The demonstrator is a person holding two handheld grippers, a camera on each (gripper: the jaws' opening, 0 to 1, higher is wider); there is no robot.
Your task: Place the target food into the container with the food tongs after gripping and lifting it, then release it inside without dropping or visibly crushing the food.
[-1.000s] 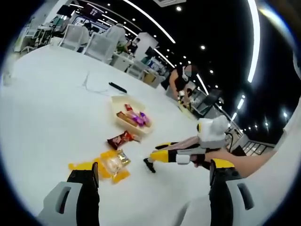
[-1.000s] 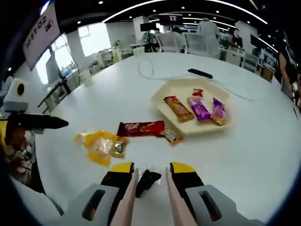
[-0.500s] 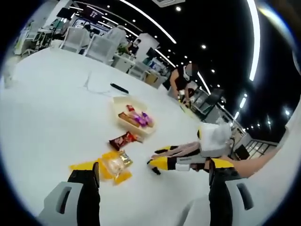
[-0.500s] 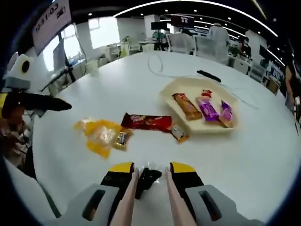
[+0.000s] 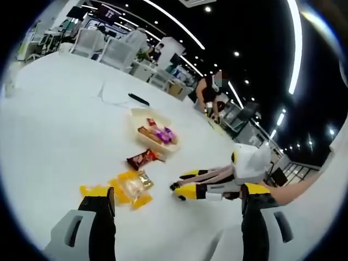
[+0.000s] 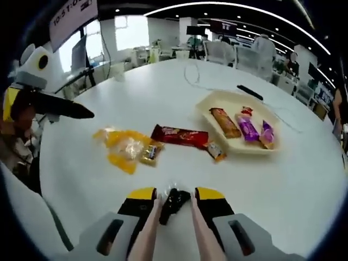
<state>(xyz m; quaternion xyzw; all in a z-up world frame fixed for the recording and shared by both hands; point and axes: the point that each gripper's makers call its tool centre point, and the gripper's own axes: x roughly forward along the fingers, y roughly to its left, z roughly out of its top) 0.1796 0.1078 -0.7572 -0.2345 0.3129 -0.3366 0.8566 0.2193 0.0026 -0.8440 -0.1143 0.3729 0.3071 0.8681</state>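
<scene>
Right gripper view: right tongs (image 6: 175, 204) at 6 o'clock, clenched on a small dark wrapped snack (image 6: 173, 202), held between the two pale tong blades, just above the white surface (image 6: 283, 179). At 1 o'clock, cream tray (image 6: 209, 106) w/ three wrapped bars side by side: brown bar (image 6: 225, 123), purple bar (image 6: 248, 128), another purple-orange bar (image 6: 267, 134); small red item (image 6: 247, 111) at the tray's far edge. Just beside the tray's near rim, a small gold-wrapped sweet (image 6: 216, 151). At 12 o'clock, red wrapper bar (image 6: 179, 136) flat on the surface, near tray but outside it. At 10–11 o'clock, yellow packet (image 6: 124, 149) w/ a small gold snack (image 6: 150, 155) touching its right edge. Left tongs (image 6: 60, 107) enter at 9 o'clock, dark tip pointing right, well apart from the food; open or shut: can't tell here.

Left gripper view: left tongs (image 5: 176, 215) released, jaws wide apart at 6 o'clock, nothing between. Right tongs (image 5: 187, 187) come in from 4 o'clock, yellow-black, tip down near the surface (image 5: 49, 125). Tray (image 5: 142, 115) at centre, red bar (image 5: 142, 159) just below it, yellow packet (image 5: 117, 190) at 7 o'clock. Black cable (image 5: 109, 98) and dark remote-like object (image 5: 138, 99) beyond tray at 11 o'clock. Chairs (image 5: 103, 49) and a person (image 5: 209, 92) in background.
</scene>
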